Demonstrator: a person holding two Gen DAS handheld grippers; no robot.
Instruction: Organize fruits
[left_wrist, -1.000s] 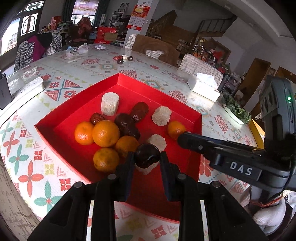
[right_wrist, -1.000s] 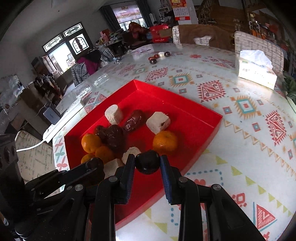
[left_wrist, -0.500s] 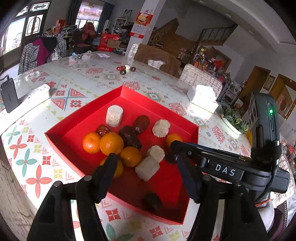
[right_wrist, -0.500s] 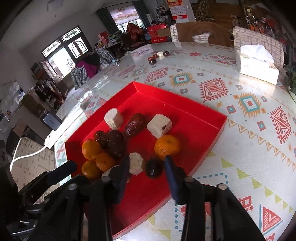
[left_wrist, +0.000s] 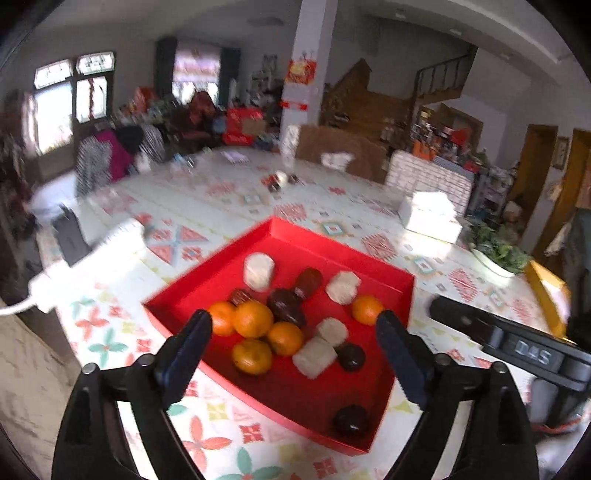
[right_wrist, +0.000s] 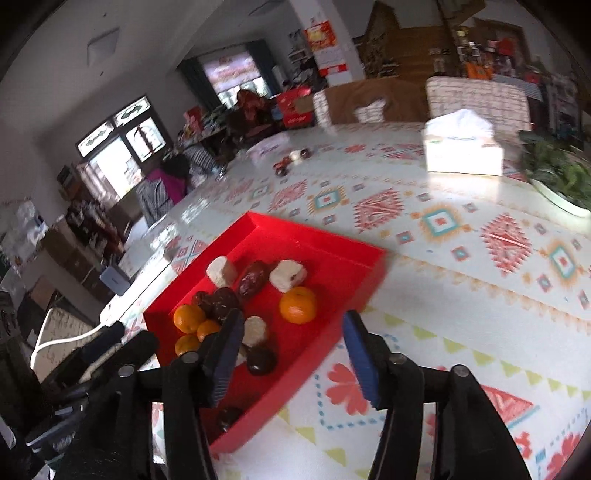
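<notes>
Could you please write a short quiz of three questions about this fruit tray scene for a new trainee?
1. True or false: the left gripper holds an orange.
2. How many oranges lie in the red tray?
3. The tissue box stands: A) inside the tray, B) on the table beyond it.

Key: 1 false, its jaws have just been opening, with nothing gripped; 2 five; 3 B.

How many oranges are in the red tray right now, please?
5: four clustered at the red tray's left side, one alone near its right wall. More may be hidden.
</notes>
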